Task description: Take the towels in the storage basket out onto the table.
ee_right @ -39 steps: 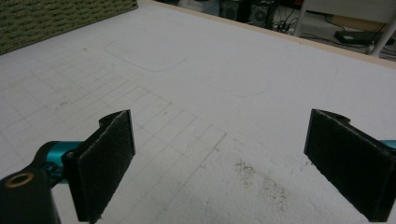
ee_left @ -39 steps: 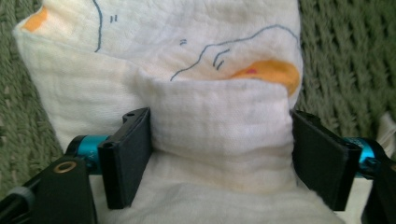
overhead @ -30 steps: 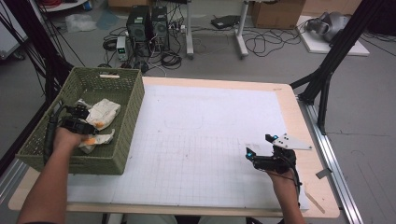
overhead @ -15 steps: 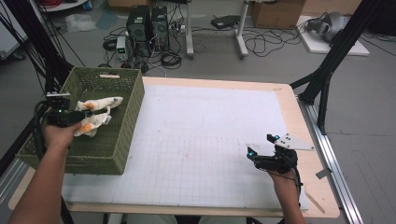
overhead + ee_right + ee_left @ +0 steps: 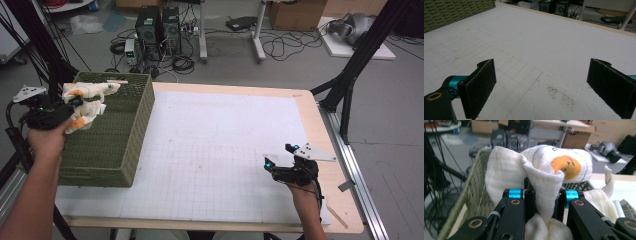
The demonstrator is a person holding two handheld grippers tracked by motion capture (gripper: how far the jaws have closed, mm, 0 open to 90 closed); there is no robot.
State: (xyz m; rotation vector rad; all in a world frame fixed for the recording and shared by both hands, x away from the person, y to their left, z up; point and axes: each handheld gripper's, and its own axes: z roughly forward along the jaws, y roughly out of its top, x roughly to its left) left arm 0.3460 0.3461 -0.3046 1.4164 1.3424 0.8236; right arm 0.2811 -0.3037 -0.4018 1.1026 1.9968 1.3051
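So my left gripper (image 5: 75, 103) is clamped on the cream cloth with the orange print (image 5: 89, 100), which hangs above the green basket (image 5: 115, 135) rim, its long axis running toward 2 o'clock. It's higher than half a second ago. Right gripper (image 5: 274, 166), jaws wide apart, idles at 4 o'clock on the gridded mat (image 5: 210, 150).

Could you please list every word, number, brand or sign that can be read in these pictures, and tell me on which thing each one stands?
No readable text in these views.
Cloth held by the left gripper: a printed orange face-like motif with dark marks, no letters.
Striped tag at the cloth's edge: too blurred to read.
White mat: grid lines and a faint drawn outline, no words.
Green basket: no label seen.
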